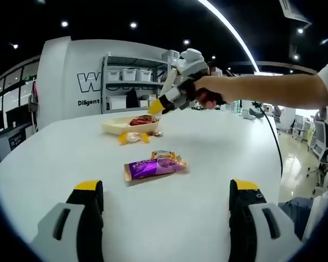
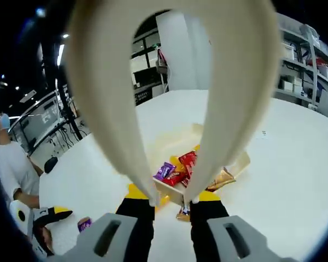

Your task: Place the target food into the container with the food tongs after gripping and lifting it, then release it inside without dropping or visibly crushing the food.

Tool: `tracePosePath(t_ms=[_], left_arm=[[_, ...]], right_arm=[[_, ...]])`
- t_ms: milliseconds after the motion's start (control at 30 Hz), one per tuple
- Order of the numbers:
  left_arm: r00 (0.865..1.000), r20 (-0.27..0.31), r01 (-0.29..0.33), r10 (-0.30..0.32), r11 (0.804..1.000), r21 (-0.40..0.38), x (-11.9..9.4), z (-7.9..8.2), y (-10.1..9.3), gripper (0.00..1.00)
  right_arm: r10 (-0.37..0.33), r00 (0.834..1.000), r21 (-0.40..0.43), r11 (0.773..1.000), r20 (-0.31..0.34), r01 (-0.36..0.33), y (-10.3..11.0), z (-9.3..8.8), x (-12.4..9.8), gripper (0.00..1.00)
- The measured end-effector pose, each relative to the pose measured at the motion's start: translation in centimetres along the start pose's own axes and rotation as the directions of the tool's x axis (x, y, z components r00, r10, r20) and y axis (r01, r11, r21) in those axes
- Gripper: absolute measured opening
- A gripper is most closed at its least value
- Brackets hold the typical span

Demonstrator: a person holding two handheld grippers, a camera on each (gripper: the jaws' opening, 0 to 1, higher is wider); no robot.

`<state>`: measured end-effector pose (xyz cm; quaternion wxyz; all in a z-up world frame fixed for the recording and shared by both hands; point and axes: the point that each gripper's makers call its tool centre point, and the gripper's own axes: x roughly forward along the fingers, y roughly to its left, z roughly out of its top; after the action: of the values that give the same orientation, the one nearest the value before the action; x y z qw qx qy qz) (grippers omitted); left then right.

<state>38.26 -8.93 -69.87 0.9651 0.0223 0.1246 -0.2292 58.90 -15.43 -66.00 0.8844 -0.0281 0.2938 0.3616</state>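
My right gripper (image 2: 171, 196) is shut on cream food tongs (image 2: 229, 98), whose two arms arch up over the view. The tongs' tips sit a little apart above the near rim of a cream tray (image 2: 238, 159) that holds red and purple snack packets (image 2: 180, 166). I can see nothing gripped between the tips. In the left gripper view, a hand holds the right gripper (image 1: 157, 106) just above the tray (image 1: 116, 127). My left gripper (image 1: 167, 186) stands open, low over the table, with a purple packet (image 1: 152, 168) lying ahead of it.
An orange packet (image 1: 167, 156) touches the purple one. A yellow wrapped snack (image 1: 133, 137) lies in front of the tray, and a golden packet (image 2: 221, 178) lies beside it. The white table (image 1: 218, 147) is wide. Shelves (image 1: 132, 76) stand behind it, and a person (image 2: 11, 164) sits at the left.
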Motion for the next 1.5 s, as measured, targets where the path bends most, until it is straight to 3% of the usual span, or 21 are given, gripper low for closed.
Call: tracePosePath(t_ms=[300, 533, 767, 1500], left_arm=[[1.0, -0.004, 0.006, -0.006, 1.0, 0.0, 0.0, -0.1, -0.2, 0.94], [1.0, -0.007, 0.007, -0.007, 1.0, -0.01, -0.1, -0.1, -0.1, 0.94], [1.0, -0.016, 0.009, -0.009, 1.0, -0.006, 0.0, -0.2, -0.2, 0.94], [1.0, -0.019, 0.009, -0.009, 1.0, -0.005, 0.1, -0.3, -0.2, 0.94]], right_arm=[[-0.034, 0.999, 0.005, 0.999, -0.018, 0.034, -1.1, -2.0, 0.7, 0.19], [-0.078, 0.997, 0.037, 0.996, 0.013, 0.077, -1.9, -2.9, 1.6, 0.2], [-0.093, 0.996, 0.017, 0.996, 0.014, 0.093, -2.2, -3.0, 2.8, 0.2], [-0.091, 0.996, 0.026, 0.995, -0.019, 0.092, -2.4, -3.5, 2.0, 0.13]])
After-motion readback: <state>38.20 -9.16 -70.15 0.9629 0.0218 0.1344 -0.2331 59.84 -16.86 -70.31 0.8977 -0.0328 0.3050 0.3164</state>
